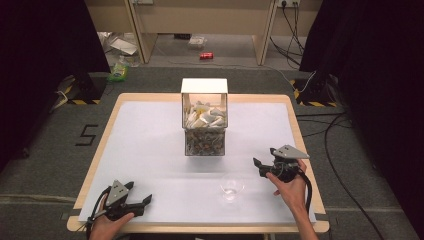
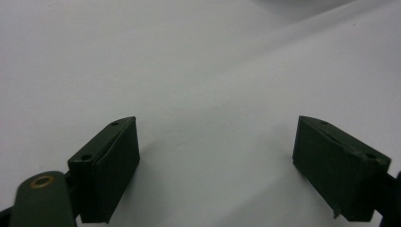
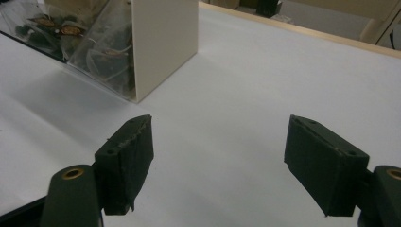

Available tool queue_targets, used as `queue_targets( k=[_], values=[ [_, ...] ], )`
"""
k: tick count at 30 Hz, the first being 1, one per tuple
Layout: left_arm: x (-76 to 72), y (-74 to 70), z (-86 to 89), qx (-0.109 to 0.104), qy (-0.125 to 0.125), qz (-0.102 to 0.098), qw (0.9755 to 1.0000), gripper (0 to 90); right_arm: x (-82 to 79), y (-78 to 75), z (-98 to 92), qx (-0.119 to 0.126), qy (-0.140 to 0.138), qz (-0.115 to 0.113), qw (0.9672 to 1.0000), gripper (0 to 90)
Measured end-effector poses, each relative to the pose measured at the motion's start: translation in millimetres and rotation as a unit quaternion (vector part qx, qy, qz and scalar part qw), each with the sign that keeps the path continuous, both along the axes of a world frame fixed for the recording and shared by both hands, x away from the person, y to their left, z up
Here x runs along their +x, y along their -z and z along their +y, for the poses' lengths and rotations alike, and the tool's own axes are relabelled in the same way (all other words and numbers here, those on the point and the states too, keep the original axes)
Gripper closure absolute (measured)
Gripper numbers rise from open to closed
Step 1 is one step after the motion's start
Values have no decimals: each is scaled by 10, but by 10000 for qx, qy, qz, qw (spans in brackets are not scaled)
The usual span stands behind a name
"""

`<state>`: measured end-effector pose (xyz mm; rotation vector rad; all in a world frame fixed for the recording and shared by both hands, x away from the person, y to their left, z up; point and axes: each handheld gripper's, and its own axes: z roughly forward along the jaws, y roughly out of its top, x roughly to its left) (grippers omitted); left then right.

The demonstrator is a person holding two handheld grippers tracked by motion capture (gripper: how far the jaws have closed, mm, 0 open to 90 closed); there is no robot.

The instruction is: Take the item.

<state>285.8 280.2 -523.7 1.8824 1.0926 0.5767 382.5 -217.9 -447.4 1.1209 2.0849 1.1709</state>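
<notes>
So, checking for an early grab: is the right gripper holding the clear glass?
No, the right gripper has its jaws wide apart over bare table, and the clear glass stands apart from it.

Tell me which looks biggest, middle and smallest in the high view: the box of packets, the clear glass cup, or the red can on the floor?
1. The box of packets looks biggest.
2. The clear glass cup comes next.
3. The red can looks smallest, but it lies farther from the camera, so its true size against the cup is unsure.
</notes>
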Motion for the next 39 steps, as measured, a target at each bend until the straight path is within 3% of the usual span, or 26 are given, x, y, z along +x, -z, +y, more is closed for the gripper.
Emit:
queue_targets(
  k=[12, 19, 28, 39],
  values=[
    [0, 0, 0, -1, 1, 3, 10000, 146, 91, -244, 213, 14, -209, -283, 9994, 248],
    [0, 0, 0, 3, -1, 1, 10000, 146, 142, -405, 322, 186, -254, -406, 9987, 228],
    [0, 0, 0, 0, -2, 1, 10000, 146, 104, -626, 368, 355, -390, -600, 9968, 243],
    [1, 0, 1, -13, -2, 5, 10000, 147, 133, -761, 446, 461, -432, -728, 9953, 252]
  ],
)
